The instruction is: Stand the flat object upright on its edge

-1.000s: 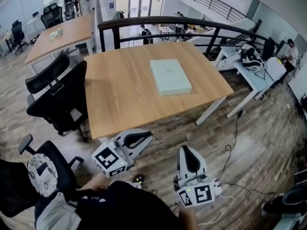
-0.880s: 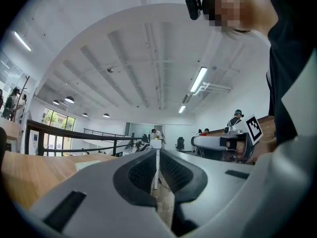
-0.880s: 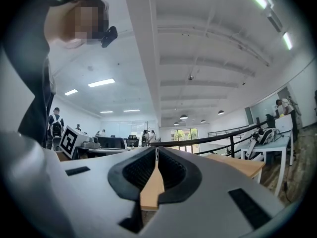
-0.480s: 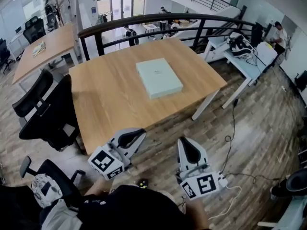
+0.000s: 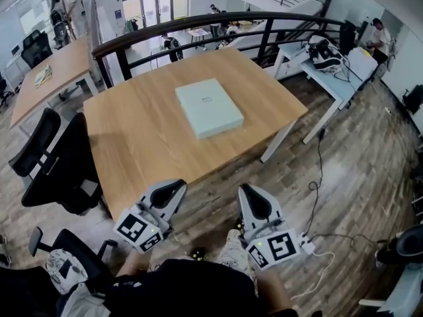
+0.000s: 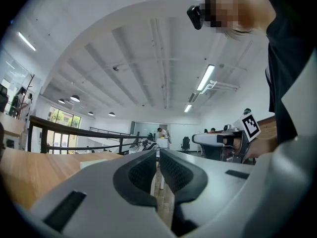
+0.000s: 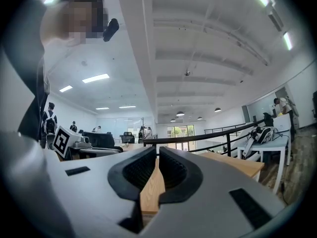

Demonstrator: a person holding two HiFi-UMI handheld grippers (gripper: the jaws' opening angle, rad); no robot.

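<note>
A flat pale green box [image 5: 209,107] lies on its broad face near the middle of the wooden table [image 5: 139,144]. Both grippers hang below the table's near edge, over the floor and apart from the box. My left gripper [image 5: 173,189] is shut with nothing between its jaws and points toward the table. My right gripper [image 5: 250,197] is also shut and empty. In the left gripper view the gripper [image 6: 157,155] has the box [image 6: 94,162] low at the left. In the right gripper view the gripper [image 7: 157,152] faces the table's edge [image 7: 237,165].
Black office chairs [image 5: 56,160] stand at the table's left, and another chair [image 5: 66,263] is near my left side. A dark railing [image 5: 198,25] runs behind the table. A white desk [image 5: 337,71] with gear stands at the right. Cables [image 5: 317,197] trail over the wooden floor.
The view has drawn nearer to the table and the box sits lower and further left in the frame. Both grippers stay shut and low, the left one drifted slightly left.
</note>
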